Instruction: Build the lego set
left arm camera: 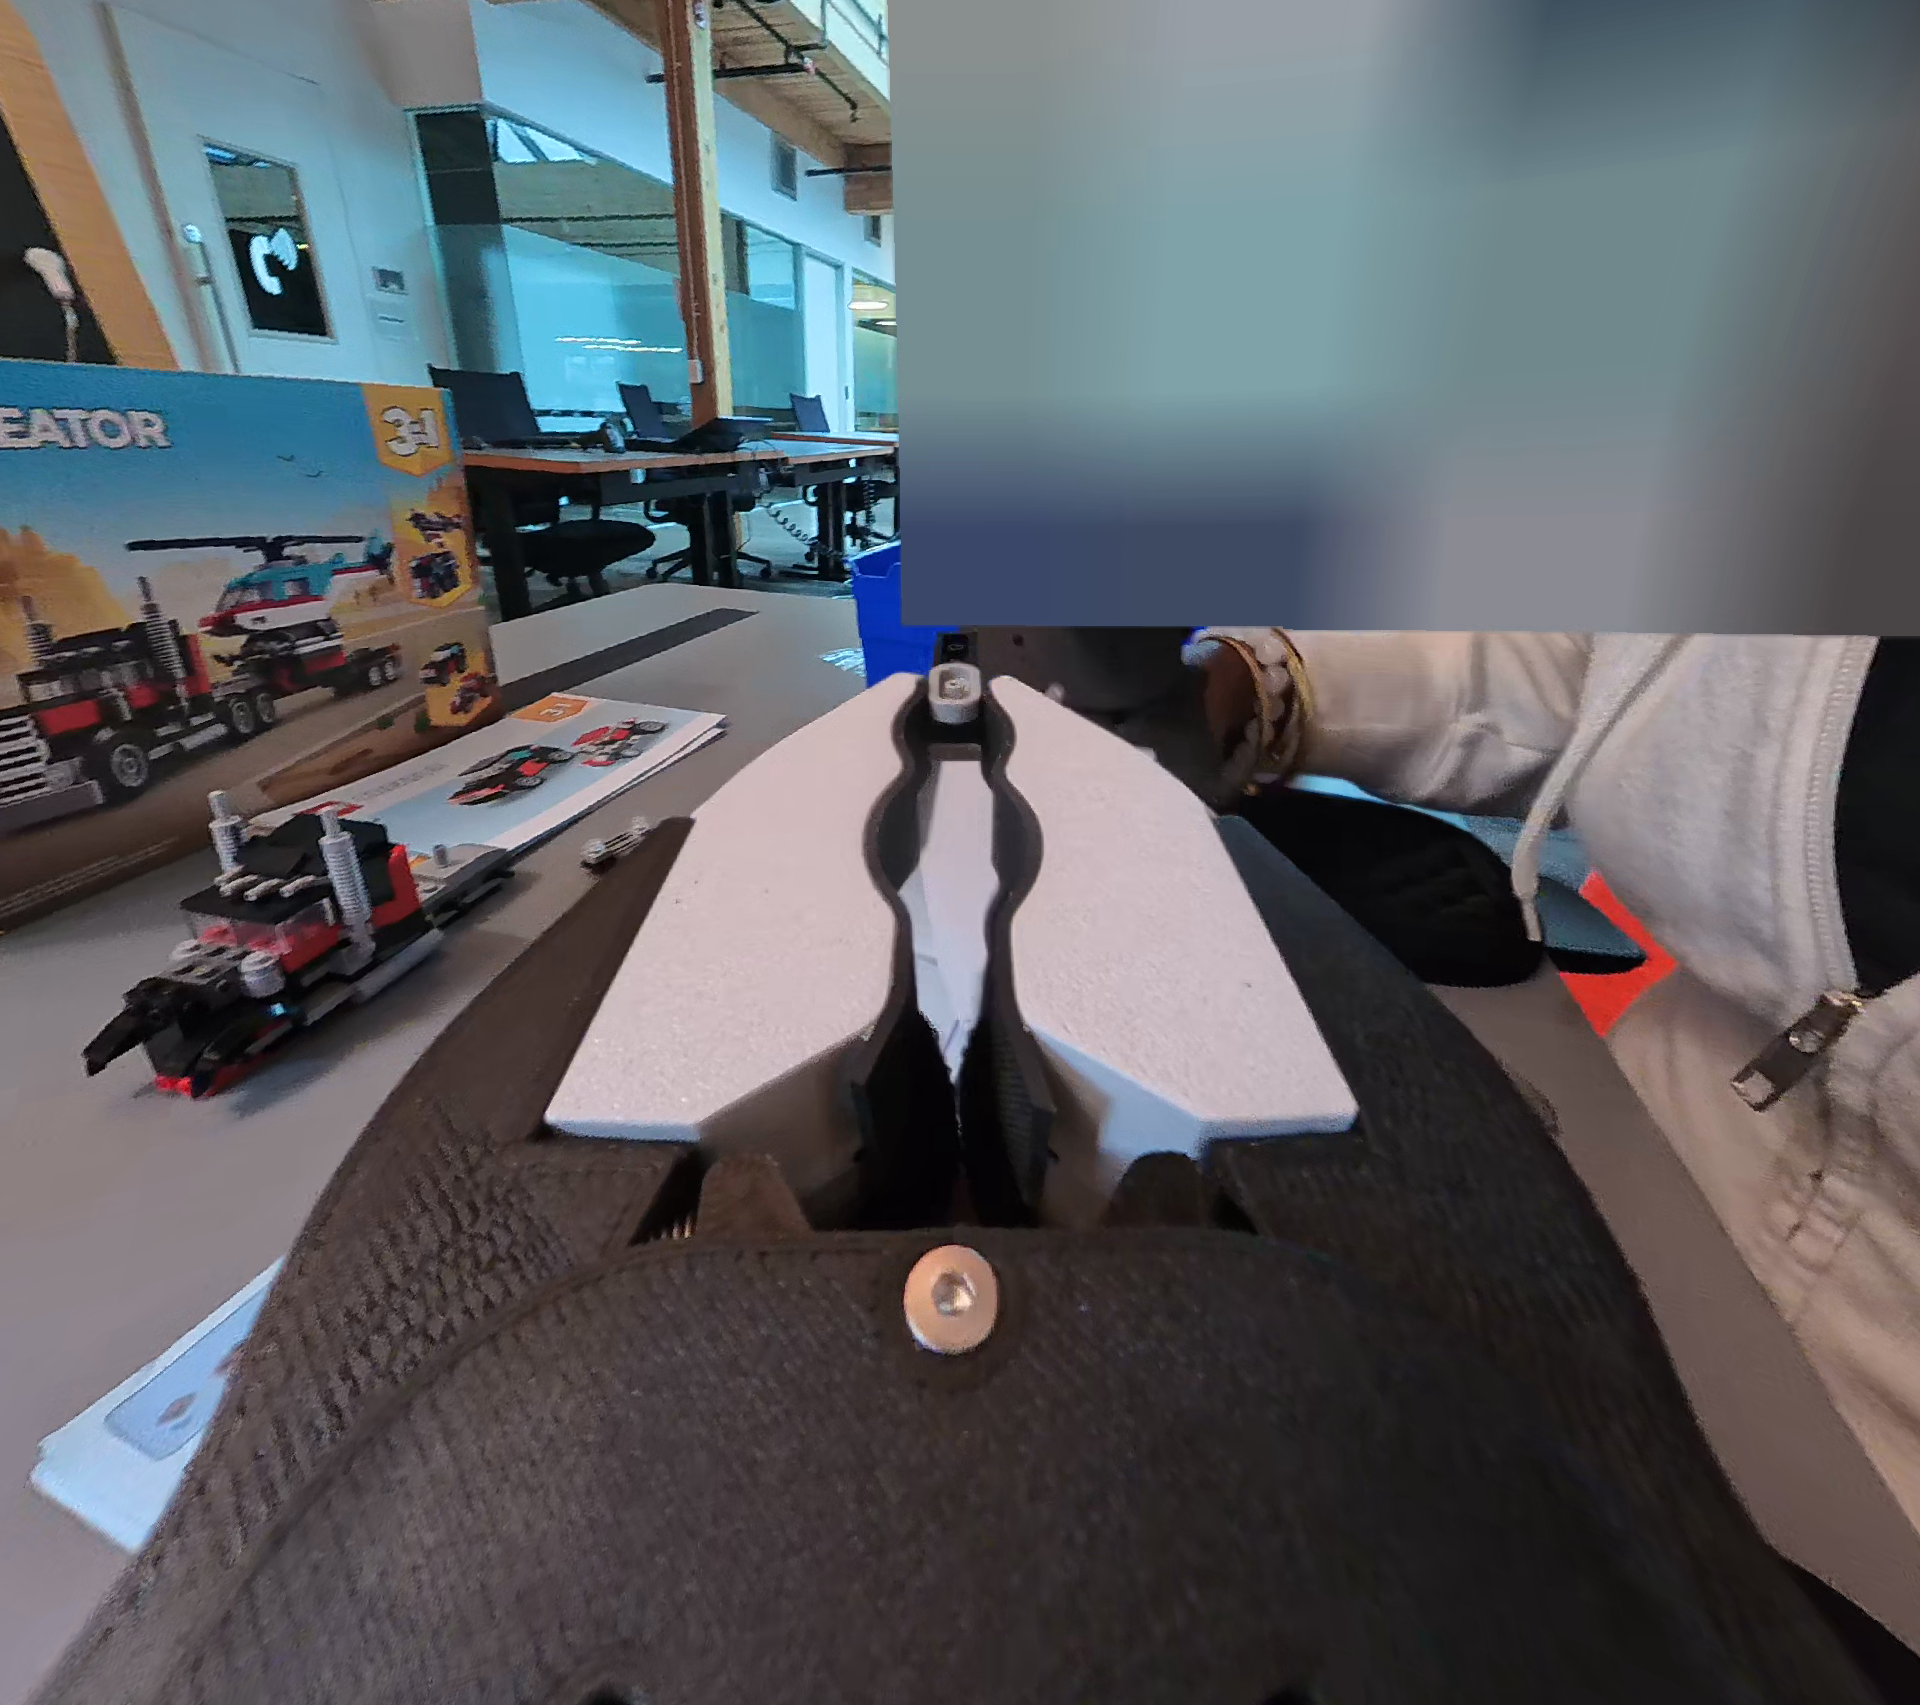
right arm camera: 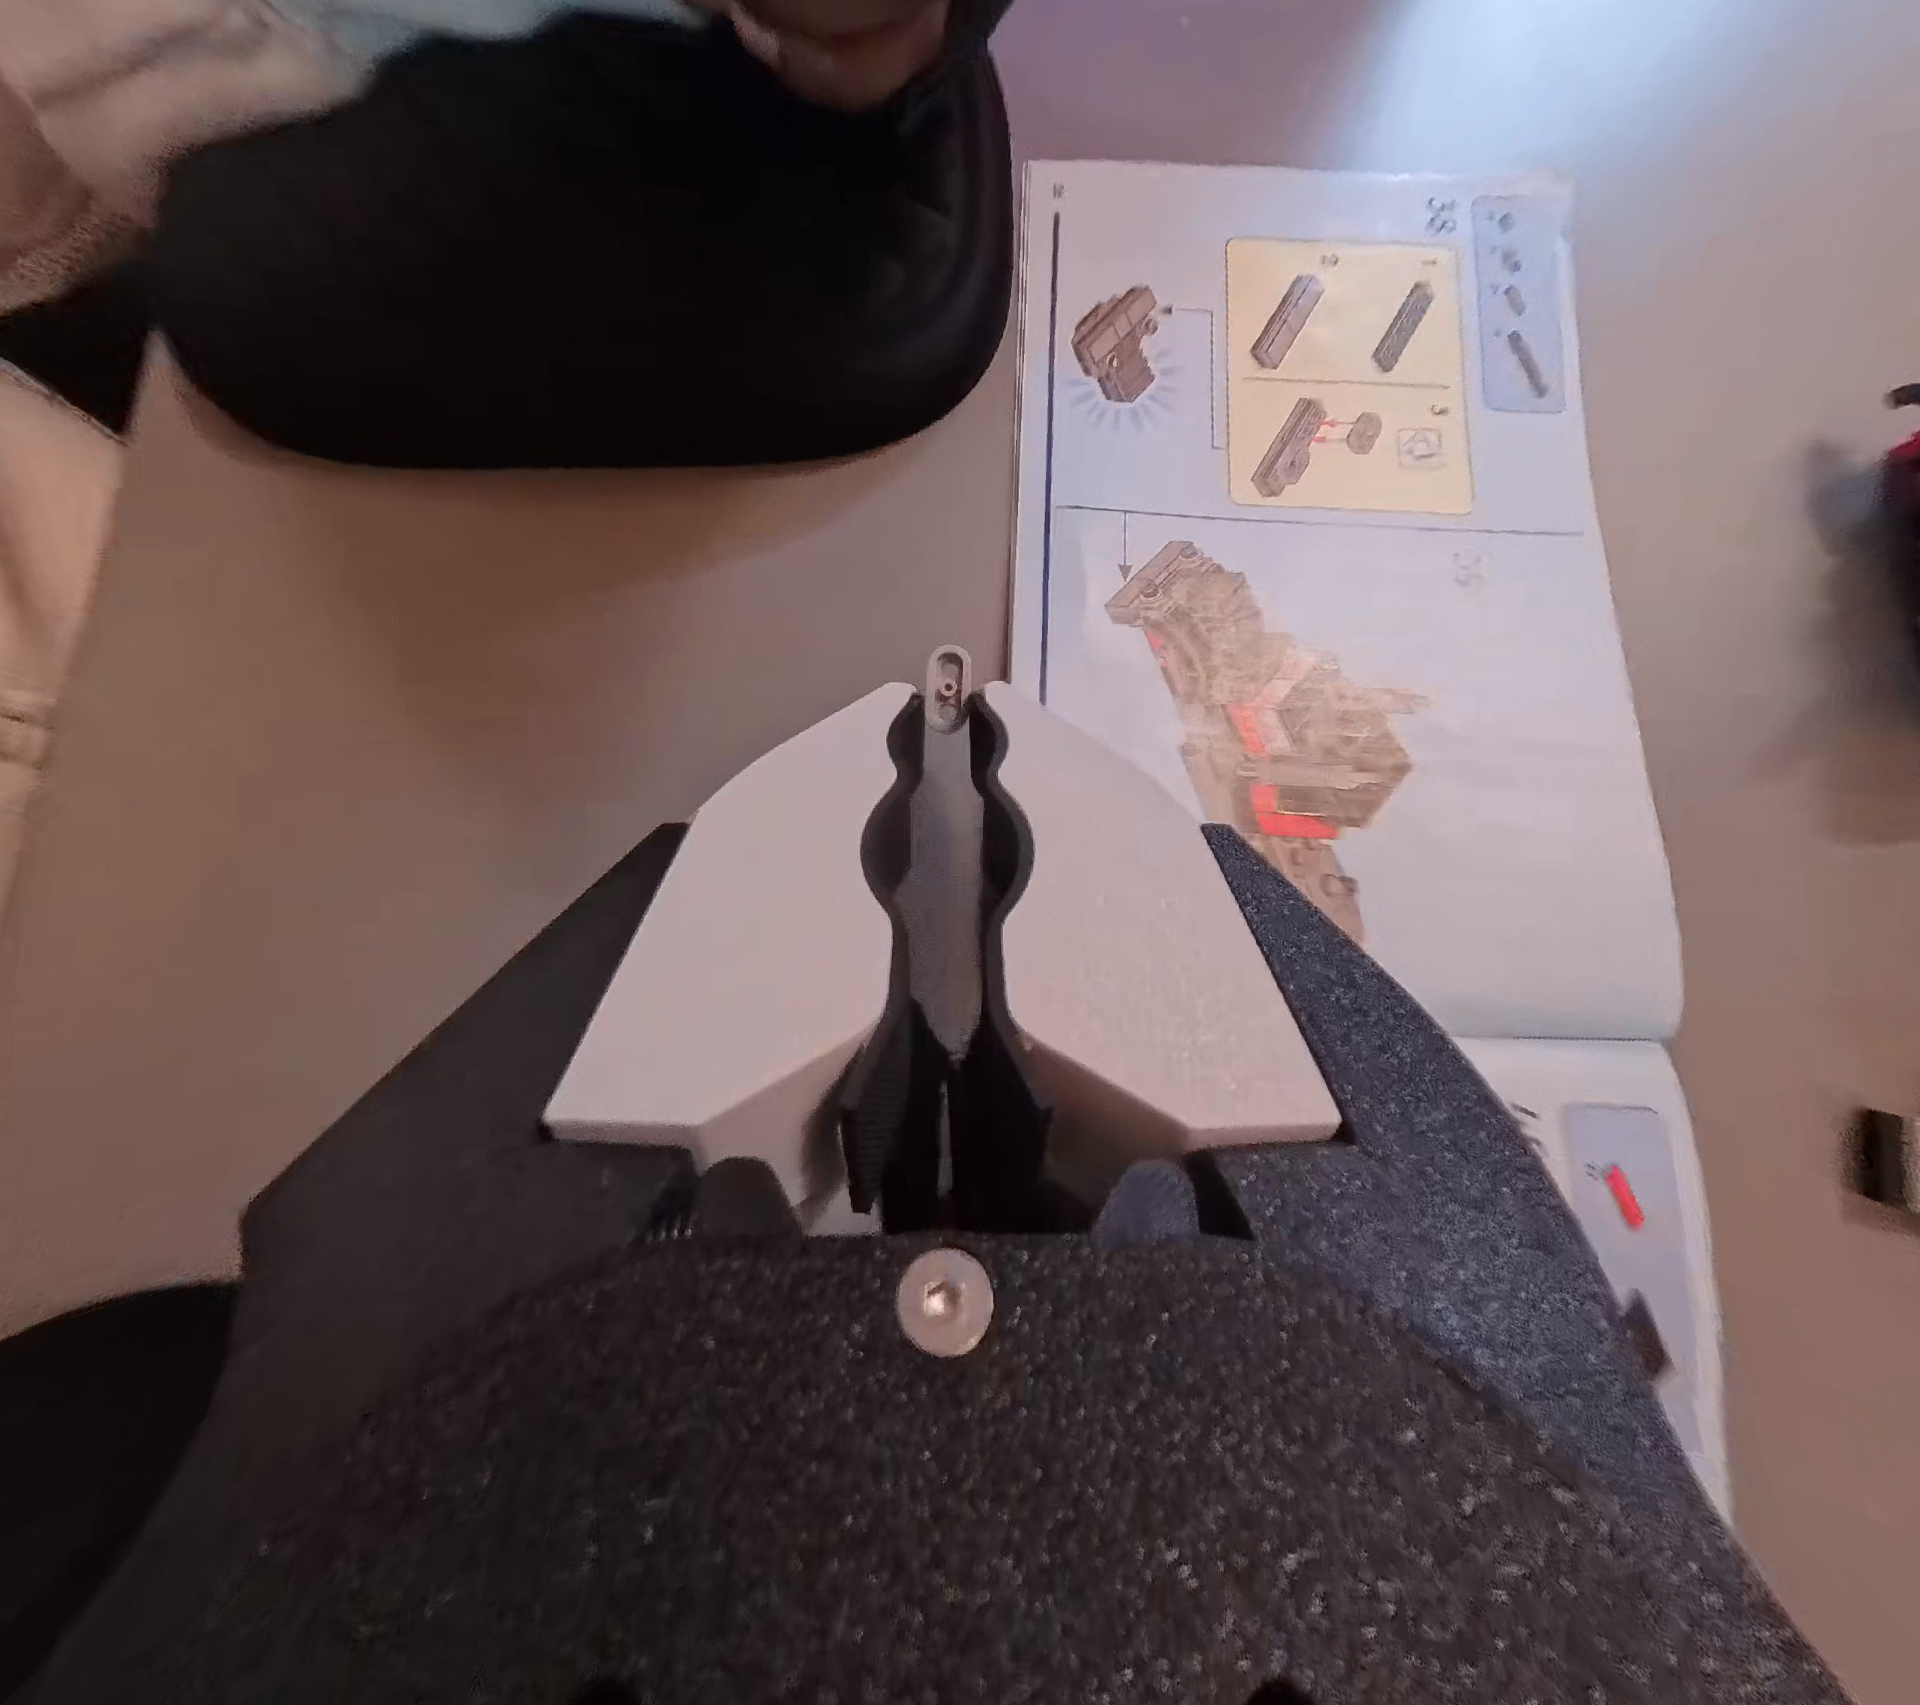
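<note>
My left gripper (left arm camera: 956,699) is shut on a small grey Lego piece (left arm camera: 954,691), held up off the table. My right gripper (right arm camera: 948,697) is shut on a thin grey Lego plate (right arm camera: 948,679) that sticks out past the tips, above the tan table. A partly built black and red Lego truck (left arm camera: 281,938) lies on the table to the left in the left wrist view. An open instruction booklet (right arm camera: 1340,595) lies right of my right gripper. A blurred dark and red model part (right arm camera: 1881,492) shows at the right edge.
The Lego box (left arm camera: 229,606) stands at the back left with a second booklet (left arm camera: 540,772) in front of it. A person in a light hooded top (left arm camera: 1714,876) sits on the right. A blue bin (left arm camera: 883,616) is behind. A small loose piece (right arm camera: 1886,1156) lies at the right edge.
</note>
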The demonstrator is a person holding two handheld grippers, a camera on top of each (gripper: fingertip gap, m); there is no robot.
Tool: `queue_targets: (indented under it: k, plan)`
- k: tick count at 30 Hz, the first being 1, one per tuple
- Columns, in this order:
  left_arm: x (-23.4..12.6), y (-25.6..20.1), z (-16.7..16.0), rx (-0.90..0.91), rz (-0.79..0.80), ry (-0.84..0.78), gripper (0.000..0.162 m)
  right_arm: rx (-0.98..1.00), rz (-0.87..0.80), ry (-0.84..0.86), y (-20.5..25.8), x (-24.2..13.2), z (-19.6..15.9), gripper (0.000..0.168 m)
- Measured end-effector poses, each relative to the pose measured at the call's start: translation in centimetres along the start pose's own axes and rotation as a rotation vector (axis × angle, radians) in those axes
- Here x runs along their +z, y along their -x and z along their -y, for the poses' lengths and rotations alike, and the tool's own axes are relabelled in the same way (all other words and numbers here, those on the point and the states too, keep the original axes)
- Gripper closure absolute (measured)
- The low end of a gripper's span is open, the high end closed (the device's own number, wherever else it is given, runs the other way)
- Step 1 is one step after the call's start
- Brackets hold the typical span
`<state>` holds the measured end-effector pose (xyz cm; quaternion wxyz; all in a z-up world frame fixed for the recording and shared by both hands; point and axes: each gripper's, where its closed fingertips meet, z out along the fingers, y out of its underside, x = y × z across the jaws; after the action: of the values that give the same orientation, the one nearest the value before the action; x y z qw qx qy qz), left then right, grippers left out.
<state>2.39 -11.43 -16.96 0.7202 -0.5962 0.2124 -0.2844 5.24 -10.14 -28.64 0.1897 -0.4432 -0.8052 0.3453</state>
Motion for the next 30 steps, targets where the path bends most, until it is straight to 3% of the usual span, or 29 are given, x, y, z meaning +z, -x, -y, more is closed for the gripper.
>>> queue_targets:
  k: [7, 13, 21, 30]
  plan:
    - [0.1, -1.1, 0.3, -0.086, -0.112, -0.025, 0.154, 0.056, 0.108, -0.176, -0.3, -8.6, 7.1, 0.16]
    - [0.3, -1.5, -0.3, -0.12, -0.139, 0.009, 0.154, 0.083, 0.273, -0.204, 1.0, -9.1, 11.7, 0.16]
    - [0.4, -1.7, -0.6, -0.136, -0.159, 0.033, 0.154, 0.204, 0.395, -0.153, 0.9, -7.5, 11.4, 0.16]
    - [0.4, -2.0, -0.5, -0.12, -0.167, 0.029, 0.154, 0.175, 0.355, -0.152, 0.8, -7.6, 10.8, 0.16]
